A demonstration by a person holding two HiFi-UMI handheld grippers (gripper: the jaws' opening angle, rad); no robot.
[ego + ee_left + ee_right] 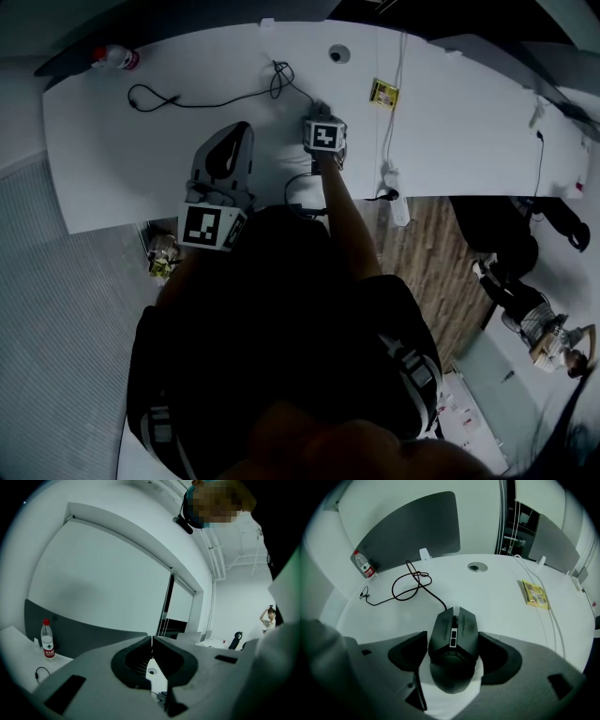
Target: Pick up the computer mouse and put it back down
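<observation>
— What is the biggest thing here?
— The white table (112, 141); the computer mouse (453, 634) is over its middle. Far behind the mouse, a dark partition panel (412, 522) stands along the table's back edge.

— And the claws?
— The left claw (151, 641) is clenched, its pads pressed together with nothing between them. It is held to the left of the mouse, well apart from it. The right claw (453, 651) is grasping the mouse, one pad on each flank, with the mouse's nose pointing away. I cannot tell whether the mouse rests on the table or is just off it.

— What else is around the mouse?
— A water bottle (363, 565) with a red cap stands far off to its left, against the panel. The mouse's black cable (408, 585) runs from its nose and loops away to the back left. A yellow packet (534, 594) lies to the back right of the mouse, and a round cable grommet (476, 566) sits straight behind it.
</observation>
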